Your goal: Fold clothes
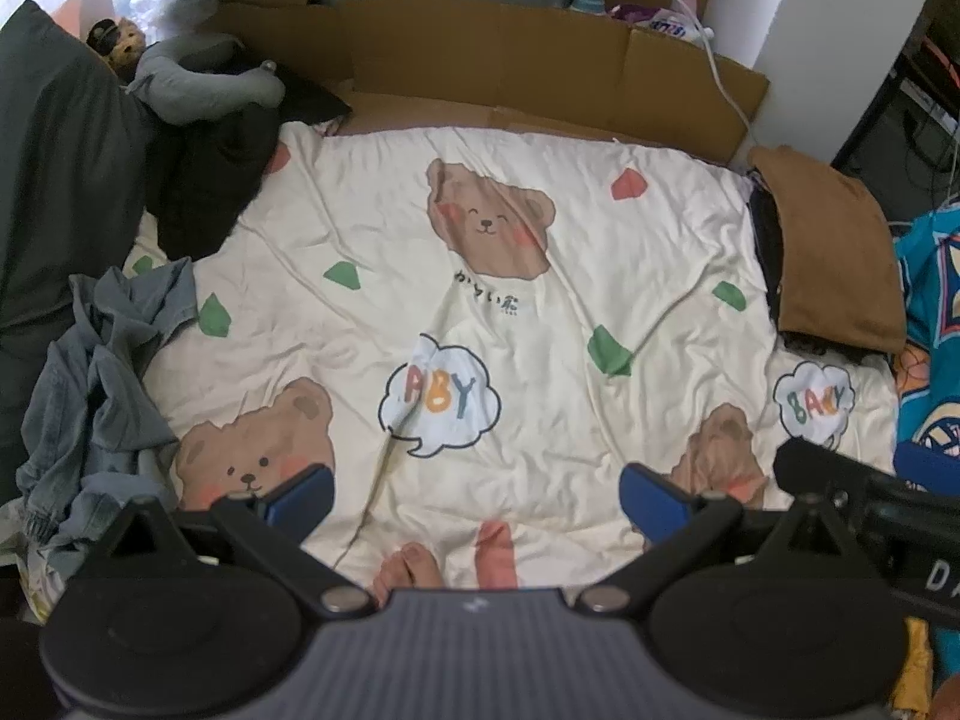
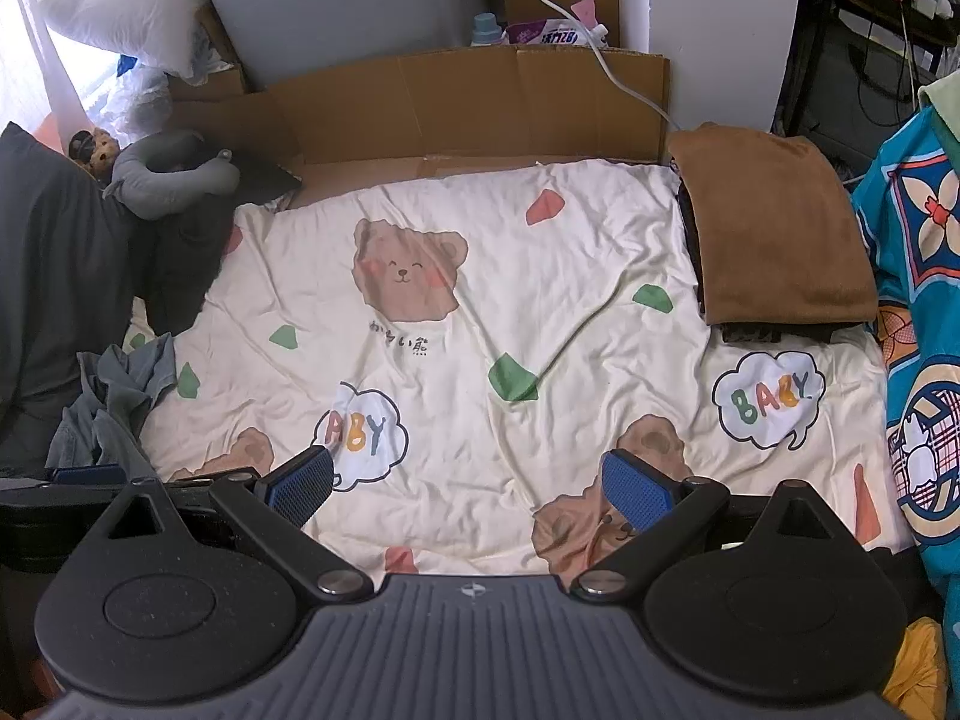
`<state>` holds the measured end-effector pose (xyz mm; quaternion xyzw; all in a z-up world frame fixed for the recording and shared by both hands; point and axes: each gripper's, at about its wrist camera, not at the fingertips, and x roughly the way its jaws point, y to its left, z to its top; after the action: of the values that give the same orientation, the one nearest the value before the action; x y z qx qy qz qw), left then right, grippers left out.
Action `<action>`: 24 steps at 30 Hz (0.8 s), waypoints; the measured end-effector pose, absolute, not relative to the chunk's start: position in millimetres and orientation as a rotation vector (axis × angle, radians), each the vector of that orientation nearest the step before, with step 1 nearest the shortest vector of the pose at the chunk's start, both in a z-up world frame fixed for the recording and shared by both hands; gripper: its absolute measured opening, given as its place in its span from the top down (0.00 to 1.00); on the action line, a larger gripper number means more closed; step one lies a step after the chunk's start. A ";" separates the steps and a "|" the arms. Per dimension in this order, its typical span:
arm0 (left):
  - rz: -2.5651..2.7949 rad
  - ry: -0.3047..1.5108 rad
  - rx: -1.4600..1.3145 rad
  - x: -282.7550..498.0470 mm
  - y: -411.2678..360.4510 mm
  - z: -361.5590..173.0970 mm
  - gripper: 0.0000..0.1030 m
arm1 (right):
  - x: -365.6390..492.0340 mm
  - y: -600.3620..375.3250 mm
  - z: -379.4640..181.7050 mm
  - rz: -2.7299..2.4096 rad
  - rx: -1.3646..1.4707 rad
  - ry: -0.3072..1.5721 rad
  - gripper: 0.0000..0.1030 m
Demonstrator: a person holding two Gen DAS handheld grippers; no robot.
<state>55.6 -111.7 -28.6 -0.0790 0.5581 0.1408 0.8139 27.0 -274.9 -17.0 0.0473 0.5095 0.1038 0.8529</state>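
Observation:
A crumpled blue-grey denim garment (image 1: 102, 396) lies at the left edge of the bed; it also shows in the right wrist view (image 2: 114, 408). A folded brown garment (image 1: 834, 252) lies on a dark folded one at the right; it also shows in the right wrist view (image 2: 774, 228). Dark clothes (image 1: 204, 180) are piled at the far left. My left gripper (image 1: 477, 498) is open and empty above the bear-print sheet (image 1: 480, 228). My right gripper (image 2: 468, 486) is open and empty above the same sheet (image 2: 540, 276).
Brown cardboard (image 1: 480, 60) stands along the bed's far edge. A grey neck pillow (image 1: 204, 84) and a small plush bear (image 1: 117, 42) lie far left. A teal patterned blanket (image 2: 918, 312) hangs at the right. A white cable (image 2: 600, 60) runs over the cardboard. Bare toes (image 1: 408, 564) show below.

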 end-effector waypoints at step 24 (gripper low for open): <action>0.296 1.158 -0.159 59.1 -101.2 -29.6 0.03 | 29.8 -270.9 -13.3 0.219 0.112 1.078 0.03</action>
<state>59.1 -101.2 -29.6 -0.0749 0.5446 0.1394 0.8237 29.8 -270.9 -13.3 0.0531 0.5119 0.1042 0.8510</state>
